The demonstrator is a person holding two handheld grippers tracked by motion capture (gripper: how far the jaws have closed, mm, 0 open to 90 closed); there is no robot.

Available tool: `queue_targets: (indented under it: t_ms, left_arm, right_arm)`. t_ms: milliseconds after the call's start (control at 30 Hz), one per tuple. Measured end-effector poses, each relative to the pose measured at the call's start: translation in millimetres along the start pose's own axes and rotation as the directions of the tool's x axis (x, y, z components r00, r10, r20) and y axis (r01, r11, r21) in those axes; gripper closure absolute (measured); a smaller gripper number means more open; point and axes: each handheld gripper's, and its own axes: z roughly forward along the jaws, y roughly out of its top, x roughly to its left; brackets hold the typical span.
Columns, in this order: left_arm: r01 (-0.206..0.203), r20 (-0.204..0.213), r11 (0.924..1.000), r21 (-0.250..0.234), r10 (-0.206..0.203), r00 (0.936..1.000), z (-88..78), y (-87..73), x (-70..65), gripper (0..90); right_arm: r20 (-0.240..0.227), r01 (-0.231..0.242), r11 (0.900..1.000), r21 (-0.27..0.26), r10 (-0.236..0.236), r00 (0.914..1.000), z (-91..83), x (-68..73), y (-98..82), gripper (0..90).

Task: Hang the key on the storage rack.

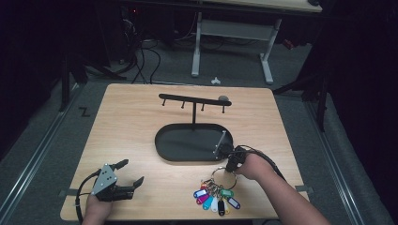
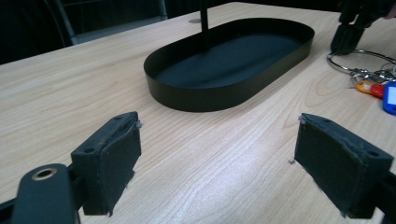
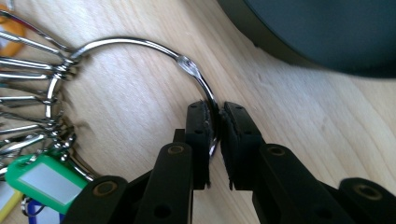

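As the ring [image 3: 140,46] lies flat on the tabletop [image 1: 131,136] at five o'clock of the tray [image 1: 164,145], just beside its rim, it is pinched on its far arc by the right gripper [image 3: 214,126], whose jaws are pressed onto the thin wire. The left gripper [image 2: 215,154] is held at seven o'clock near the tabletop's front edge, jaws spread wide, nothing between them.

Risks, as judged:
- Slip: the wire is thin and round; it could roll or slide out of the pads on lifting.
- Swing: the tags [image 1: 217,199] hang heavy at one side; the ring could pivot in the grip and strike the tray.
- Snag: a tag could catch on the tray rim or miss a peg of the rack [image 1: 193,99].

Count:
- Ring: one, large, steel.
- Tags: about seven or eight, counted with difficulty because they overlap; blue, green, pink, purple, yellow and orange are made out.
- Tray: one, black, oval.
- Rack: one post with a crossbar; four pegs are counted.
- Grippers: two.
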Motion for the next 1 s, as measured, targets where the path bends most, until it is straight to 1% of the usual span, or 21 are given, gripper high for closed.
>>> queue_targets:
  t_ms: [33,133,167,233,267,300,333,367,400,467,533,600,633,667,733,833,900,967,1000]
  left_arm:
    - [-0.001,0.002,1.0,-0.003,0.001,1.0,-0.1,-0.1,0.0,15.0]
    - [0.007,0.004,1.0,-0.001,-0.007,1.0,-0.1,-0.1,0.7,15.0]
    - [0.008,0.005,1.0,-0.003,-0.008,1.0,-0.4,-0.2,1.0,15.0]
    - [0.007,0.005,1.0,-0.004,-0.007,1.0,-0.8,-0.4,0.9,15.0]
    - [0.002,0.007,0.9999,-0.013,-0.002,1.0,-1.7,-0.5,0.0,15.0]
    - [-0.02,0.016,0.9984,-0.053,0.021,0.9996,-5.6,-1.0,-0.9,15.0]
    - [-0.02,0.016,0.9984,-0.053,0.021,0.9996,-5.6,-1.0,-0.9,14.9]
    - [-0.018,0.023,0.9955,-0.093,0.02,0.9995,-9.5,-0.9,-0.6,14.9]
    - [-0.018,0.023,0.9955,-0.093,0.02,0.9995,-9.5,-0.9,-0.6,14.9]
    - [0.001,0.02,0.996,-0.089,0.0,0.9998,-10.5,-0.5,1.9,14.9]
    - [0.014,0.008,0.9973,-0.072,-0.014,0.9999,-10.0,-0.4,3.7,14.9]
    - [0.013,0.0,0.9977,-0.066,-0.013,0.9999,-9.7,-0.1,3.5,14.9]
    - [0.006,0.0,0.9978,-0.066,-0.006,1.0,-9.9,0.2,3.0,14.9]
    - [0.006,0.0,0.9978,-0.066,-0.006,1.0,-9.9,0.2,3.0,14.9]
    - [-0.001,-0.016,0.9973,-0.074,0.0,0.9999,-11.0,-0.3,2.4,14.9]
    - [0.009,-0.029,0.9963,-0.085,-0.011,0.9995,-12.2,-1.1,3.6,14.9]
    - [0.013,-0.027,0.9967,-0.08,-0.015,0.9995,-12.0,-1.6,4.1,14.9]
    - [0.017,-0.022,0.9978,-0.064,-0.019,0.9996,-10.6,-1.9,3.5,14.9]
    - [0.017,-0.022,0.9978,-0.064,-0.019,0.9996,-10.6,-1.9,3.5,14.9]
  right_arm:
    - [-0.006,0.004,1.0,0.004,-0.004,1.0,-0.1,-0.4,1.1,79.7]
    - [-0.019,-0.005,1.0,0.015,0.006,0.9998,0.1,-0.8,3.2,77.2]
    - [-0.024,0.005,1.0,0.024,-0.005,0.9997,0.3,-1.4,4.2,76.6]
    - [-0.035,-0.005,0.999,0.048,0.007,0.9994,0.6,-1.3,6.8,76.1]
    - [-0.034,-0.013,0.998,0.059,0.015,0.9993,0.6,-1.1,7.8,75.9]
    - [-0.028,0.005,0.998,0.069,-0.003,0.9996,1.2,-0.8,10.4,75.1]
    - [-0.028,0.005,0.998,0.069,-0.003,0.9996,1.2,-0.8,10.4,75.1]
    - [-0.029,0.017,0.996,0.087,-0.015,0.9995,0.8,-0.6,12.7,74.2]
    - [-0.029,0.017,0.996,0.087,-0.015,0.9995,0.8,-0.6,12.7,74.2]
    - [-0.028,0.02,0.996,0.09,-0.017,0.9995,0.8,0.1,14.5,73.1]
    - [-0.031,0.027,0.996,0.086,-0.024,0.9992,1.5,-0.5,15.4,73.2]
    - [-0.03,0.017,0.996,0.09,-0.014,0.9994,1.3,-0.3,16.4,73.8]
    - [-0.028,0.016,0.996,0.091,-0.013,0.9995,1.3,-0.4,17.0,75.7]
    - [-0.028,0.016,0.996,0.091,-0.013,0.9995,1.3,-0.4,17.0,75.7]
    - [-0.028,0.01,0.996,0.092,-0.007,0.9996,1.3,-0.2,17.5,76.8]
    - [-0.03,0.011,0.996,0.094,-0.008,0.9995,1.2,0.1,17.8,78.7]
    - [-0.03,0.012,0.996,0.093,-0.009,0.9995,1.2,-0.1,17.8,79.9]
    - [-0.029,0.021,0.995,0.096,-0.018,0.9994,1.5,-0.6,18.5,84.8]
    - [-0.029,0.021,0.995,0.096,-0.018,0.9994,1.5,-0.6,18.5,84.8]
